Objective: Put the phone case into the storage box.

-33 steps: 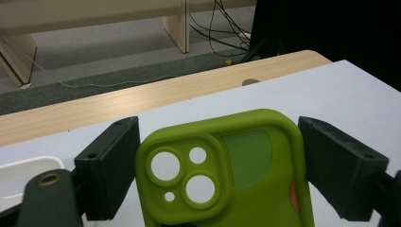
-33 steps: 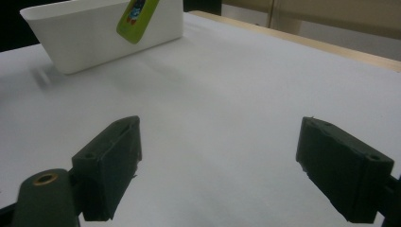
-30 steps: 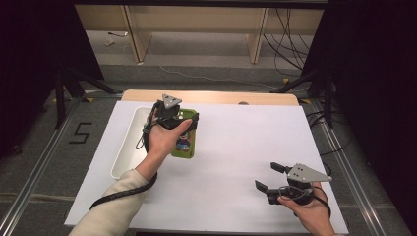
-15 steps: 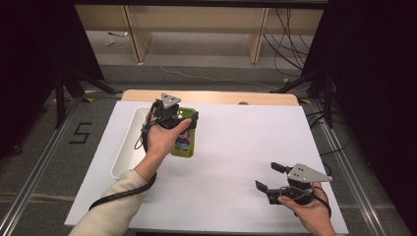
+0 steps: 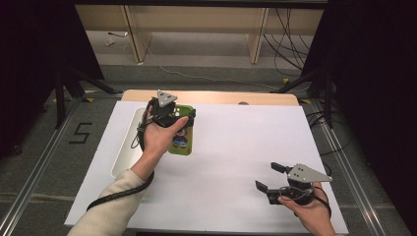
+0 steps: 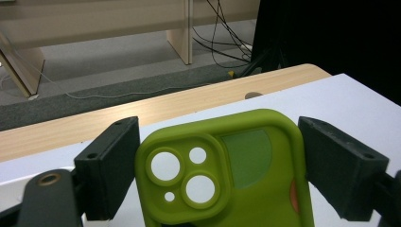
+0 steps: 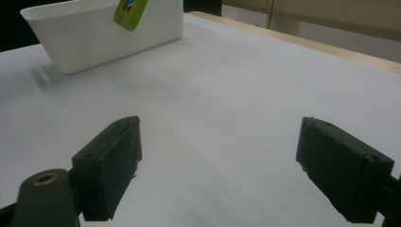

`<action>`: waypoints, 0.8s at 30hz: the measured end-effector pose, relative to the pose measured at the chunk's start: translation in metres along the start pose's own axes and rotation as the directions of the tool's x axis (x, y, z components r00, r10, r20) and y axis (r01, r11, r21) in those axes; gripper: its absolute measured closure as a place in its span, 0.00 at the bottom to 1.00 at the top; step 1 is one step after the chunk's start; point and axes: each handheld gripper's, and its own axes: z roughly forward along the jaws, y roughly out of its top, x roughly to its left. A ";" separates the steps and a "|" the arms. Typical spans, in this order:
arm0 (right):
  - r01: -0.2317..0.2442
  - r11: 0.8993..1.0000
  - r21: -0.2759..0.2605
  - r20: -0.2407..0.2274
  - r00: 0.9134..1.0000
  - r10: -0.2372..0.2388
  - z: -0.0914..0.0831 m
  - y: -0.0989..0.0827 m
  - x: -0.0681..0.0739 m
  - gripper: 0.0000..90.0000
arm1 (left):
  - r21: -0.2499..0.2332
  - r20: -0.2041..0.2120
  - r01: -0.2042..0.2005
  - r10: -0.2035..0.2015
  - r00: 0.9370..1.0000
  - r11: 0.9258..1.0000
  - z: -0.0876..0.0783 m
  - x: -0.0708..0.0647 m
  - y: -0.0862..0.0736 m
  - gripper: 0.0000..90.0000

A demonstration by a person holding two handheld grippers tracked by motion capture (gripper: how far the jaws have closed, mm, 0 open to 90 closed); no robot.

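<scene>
Nearest the person, the right claw (image 5: 271, 178) is held low over the white paper-covered surface (image 5: 236, 147) close to its near right edge, its jaws spread wide with nothing between them; against the earlier frames it is seen unmoved. Ahead of it, a broad bare stretch of the surface is left open toward the centre and the far edge. Farther off on the left, the left claw (image 5: 183, 116) is closed on the lime-green rubbery phone case with round camera cut-outs (image 6: 227, 170), pinched across its width and held just beside the white oblong plastic tray (image 5: 129, 142), a little nearer that tray than before. Beyond the paper, a pale wooden strip (image 5: 216, 97) of the surface marks its far edge.
</scene>
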 end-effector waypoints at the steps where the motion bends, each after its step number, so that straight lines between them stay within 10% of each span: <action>1: 0.000 1.000 -0.002 0.000 1.000 0.000 0.000 0.000 0.000 0.18 | -0.003 -0.002 0.000 0.000 1.000 1.000 0.000 0.000 0.000 0.18; 24: 0.002 1.000 0.000 0.000 1.000 -0.002 0.000 0.000 0.000 0.18 | -0.031 -0.020 0.004 -0.005 1.000 0.999 -0.009 0.011 0.008 0.18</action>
